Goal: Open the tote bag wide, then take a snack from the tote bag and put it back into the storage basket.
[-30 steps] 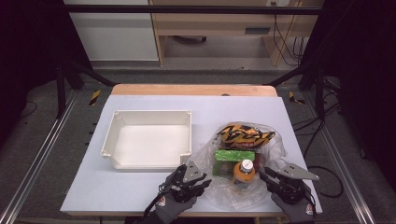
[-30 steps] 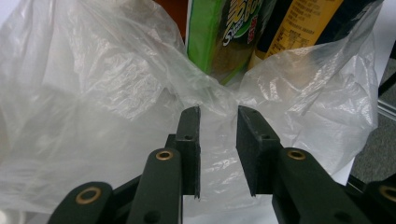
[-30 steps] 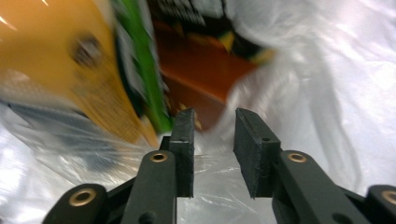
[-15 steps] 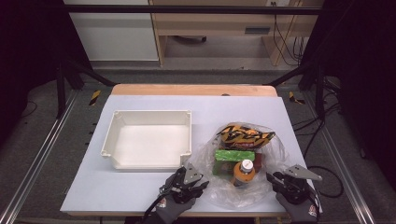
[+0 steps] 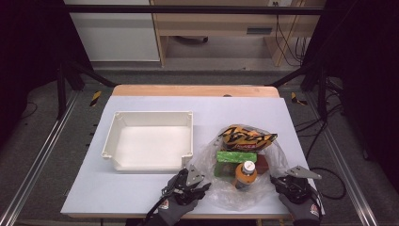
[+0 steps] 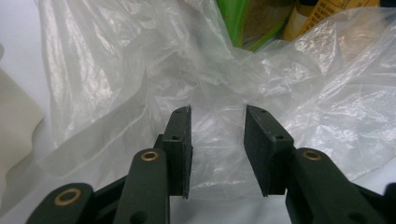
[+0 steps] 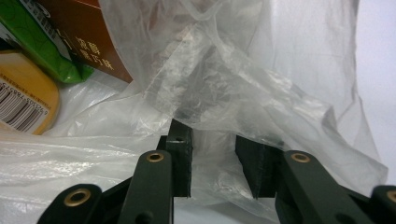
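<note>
Crinkled clear plastic bag [image 5: 235, 188] lies open, groceries inside.

Inside the clear crinkled plastic bag [image 5: 244, 162]: a green rectangular box [image 5: 235, 157], an orange bottle with white cap [image 5: 245, 174], and behind them an orange-and-black patterned snack packet [image 5: 247, 137]. Beside the bag, a cream rectangular plastic tray [image 5: 149, 140] on the pale grey tabletop [image 5: 117, 193].

Left hand-held gripper [image 6: 217, 154]: two black jaws parted, having just been opening, pads clear of the film between them. Clear plastic bag [image 6: 140, 84]: crumpled, spread across the white bench [image 6: 18, 46]. Green packet [image 6: 254, 21] and yellow-labelled bottle [image 6: 317, 16]: at top, behind the plastic.
</note>
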Motion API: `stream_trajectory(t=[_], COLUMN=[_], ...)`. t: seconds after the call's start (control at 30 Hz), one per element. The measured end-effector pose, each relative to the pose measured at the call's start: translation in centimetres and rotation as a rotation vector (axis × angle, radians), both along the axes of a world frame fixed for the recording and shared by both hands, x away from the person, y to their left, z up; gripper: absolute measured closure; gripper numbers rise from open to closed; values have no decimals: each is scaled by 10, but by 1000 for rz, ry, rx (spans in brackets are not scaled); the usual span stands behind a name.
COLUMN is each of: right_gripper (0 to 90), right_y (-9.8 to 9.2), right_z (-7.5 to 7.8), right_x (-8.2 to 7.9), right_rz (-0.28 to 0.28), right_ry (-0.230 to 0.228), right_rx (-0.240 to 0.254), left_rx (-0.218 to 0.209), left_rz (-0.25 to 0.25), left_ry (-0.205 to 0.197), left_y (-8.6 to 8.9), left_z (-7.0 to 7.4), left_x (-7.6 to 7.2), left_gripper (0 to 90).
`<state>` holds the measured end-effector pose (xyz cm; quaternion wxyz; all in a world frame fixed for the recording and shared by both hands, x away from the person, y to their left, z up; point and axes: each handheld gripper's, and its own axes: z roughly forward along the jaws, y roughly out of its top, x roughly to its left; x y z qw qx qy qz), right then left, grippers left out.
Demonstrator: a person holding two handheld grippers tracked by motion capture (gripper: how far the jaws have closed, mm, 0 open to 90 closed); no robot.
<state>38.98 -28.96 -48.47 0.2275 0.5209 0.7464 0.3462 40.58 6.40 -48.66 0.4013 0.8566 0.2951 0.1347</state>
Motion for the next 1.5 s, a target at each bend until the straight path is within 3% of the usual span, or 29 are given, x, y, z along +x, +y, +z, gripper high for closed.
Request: stream_trajectory(t=[0.13, 0.27, 0.43, 0.5, 0.57, 0.77, 0.93, 1.13, 1.27, 1.5], right_gripper=[648, 608, 569, 564, 556, 541, 524, 507, 490, 480], right_y=[1, 2, 3, 3, 2, 2, 2, 3, 3, 3], right_z=[0, 1, 5, 5, 6, 6, 6, 6, 6, 6], right_x=[-1, -3, -5, -5, -5, -5, -5, -5, -5, -6], right_rz=[0, 9, 6, 8, 6, 5, 4, 5, 7, 7], right_ry=[-5, -38, -58, -70, -80, -84, -85, -81, -87, -88], right_rx=[-9, -19, 4, -6, 3, 14, 13, 22, 24, 25], left_rx=[-2, -48, -133, -144, -184, -226, -225, -214, -236, -220], left_rz=[2, -7, -24, -27, -35, -35, -23, 1, 2, -8], left_ry=[0, -10, -54, -64, -93, -140, -151, -153, -153, -147], left_y=[2, 7, 12, 13, 16, 20, 19, 15, 5, -13], left_z=[4, 16, 42, 47, 62, 82, 90, 90, 92, 93], left_x=[0, -2, -12, -13, -17, -19, -12, -1, 5, 13], left_gripper=[555, 515, 476, 468, 446, 415, 382, 363, 361, 362])
